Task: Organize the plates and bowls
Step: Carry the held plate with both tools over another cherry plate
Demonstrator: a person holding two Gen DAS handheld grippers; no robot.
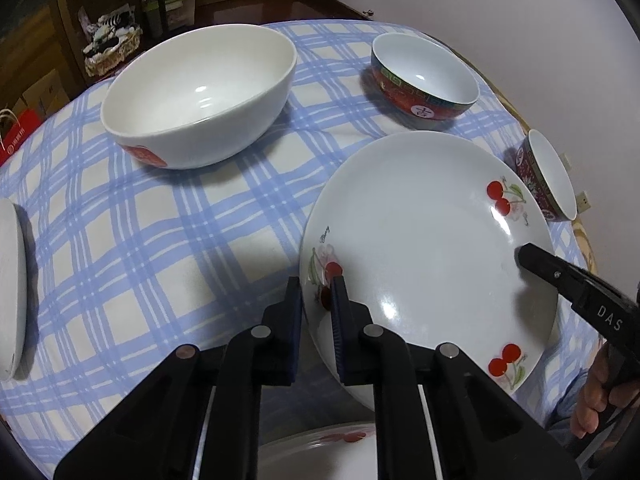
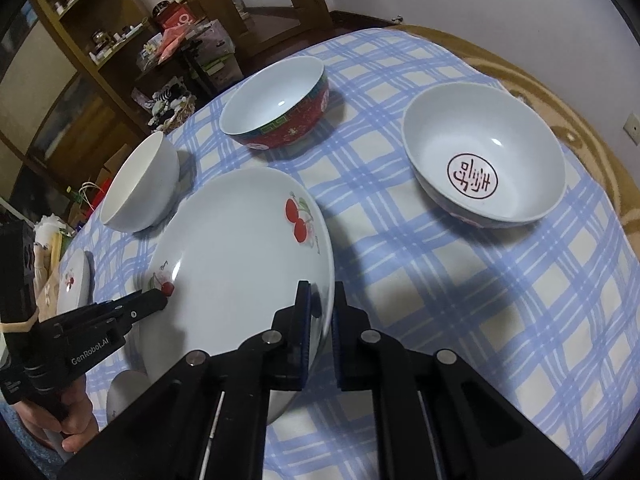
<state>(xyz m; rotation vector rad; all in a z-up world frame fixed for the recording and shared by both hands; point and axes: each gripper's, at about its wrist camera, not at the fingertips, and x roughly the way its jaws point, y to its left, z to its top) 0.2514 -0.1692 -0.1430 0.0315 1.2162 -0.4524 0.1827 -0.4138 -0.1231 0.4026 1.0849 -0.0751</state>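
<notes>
Left gripper (image 1: 316,300): jaws clamped on the left rim of the cherry plate (image 1: 424,240).
Right gripper (image 2: 320,304): jaws pinching the opposite rim of that plate.
Cherry plate: held tilted between both grippers above the checked tablecloth (image 1: 160,240).
Second plate (image 1: 320,448): directly below, partly hidden.
White bowl (image 1: 200,92): beyond, left.
Red bowl (image 1: 424,76): beyond, centre.
Stamped bowl (image 2: 484,156): right, upright, apart from the rest.
Small plate (image 1: 10,288): at the left edge.

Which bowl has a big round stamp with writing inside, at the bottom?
The bowl at the right side of the table: a dark circle with characters sits on its floor. The red patterned bowl and the plain white bowl are blank white inside.
</notes>
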